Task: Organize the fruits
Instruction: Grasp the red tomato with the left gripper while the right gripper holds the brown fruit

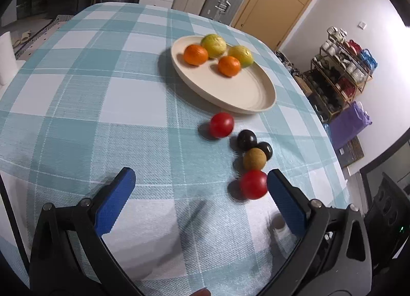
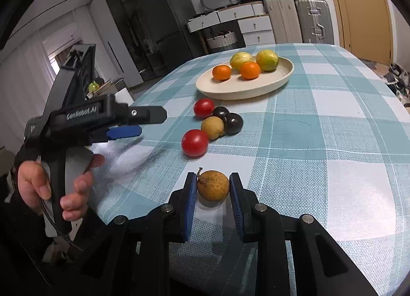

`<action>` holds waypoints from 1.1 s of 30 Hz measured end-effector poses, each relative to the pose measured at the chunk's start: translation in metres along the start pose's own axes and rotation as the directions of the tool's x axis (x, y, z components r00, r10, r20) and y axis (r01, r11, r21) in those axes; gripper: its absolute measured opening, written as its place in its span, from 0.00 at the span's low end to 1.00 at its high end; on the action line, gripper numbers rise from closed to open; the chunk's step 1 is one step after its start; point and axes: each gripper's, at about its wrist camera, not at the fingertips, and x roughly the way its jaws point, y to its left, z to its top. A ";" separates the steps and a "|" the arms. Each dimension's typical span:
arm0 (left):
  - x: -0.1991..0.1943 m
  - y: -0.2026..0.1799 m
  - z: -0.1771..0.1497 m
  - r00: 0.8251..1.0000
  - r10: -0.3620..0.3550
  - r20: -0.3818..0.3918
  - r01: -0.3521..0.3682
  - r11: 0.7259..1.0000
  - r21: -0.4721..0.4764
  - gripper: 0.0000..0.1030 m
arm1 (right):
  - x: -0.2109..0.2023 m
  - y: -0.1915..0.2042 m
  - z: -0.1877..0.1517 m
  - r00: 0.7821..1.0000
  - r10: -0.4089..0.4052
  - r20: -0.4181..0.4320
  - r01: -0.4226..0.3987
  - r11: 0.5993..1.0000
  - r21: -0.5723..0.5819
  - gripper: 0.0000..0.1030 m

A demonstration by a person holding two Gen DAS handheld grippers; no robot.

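Note:
A cream plate (image 1: 246, 96) (image 2: 230, 90) holds two oranges (image 1: 196, 55) (image 2: 221, 72) and two yellow-green citrus fruits (image 1: 214, 45) (image 2: 267, 60). On the checked cloth in front of it lie two red tomatoes (image 1: 253, 184) (image 2: 194, 142), two dark plums (image 1: 246, 139) (image 2: 233, 122) and a brown longan (image 1: 254, 158) (image 2: 212, 128). My left gripper (image 1: 200, 180) (image 2: 138, 122) is open and empty; its right finger is beside the near tomato. My right gripper (image 2: 213, 180) is shut on a second brown longan (image 2: 213, 185), at the cloth.
The table (image 1: 77, 90) drops off at its right edge toward shelves (image 1: 340, 70) and a purple bag (image 1: 348, 124). Suitcases (image 2: 307, 19), drawers (image 2: 253, 24) and a door (image 2: 364, 8) stand behind the table.

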 end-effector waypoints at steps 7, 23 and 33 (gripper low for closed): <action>0.009 -0.017 -0.004 0.999 -0.004 -0.037 0.006 0.999 0.048 0.99 | -0.004 -0.001 -0.001 1.000 0.000 0.017 0.000 1.000 0.010 0.26; 0.031 -0.059 -0.011 0.992 0.103 -0.073 -0.086 0.975 0.206 0.94 | -0.021 -0.007 0.000 0.997 0.001 0.072 -0.003 1.000 0.026 0.26; 0.037 -0.063 -0.010 0.991 0.082 -0.104 -0.055 0.969 0.241 0.35 | -0.024 -0.021 0.001 0.997 -0.007 0.078 0.002 0.998 0.063 0.26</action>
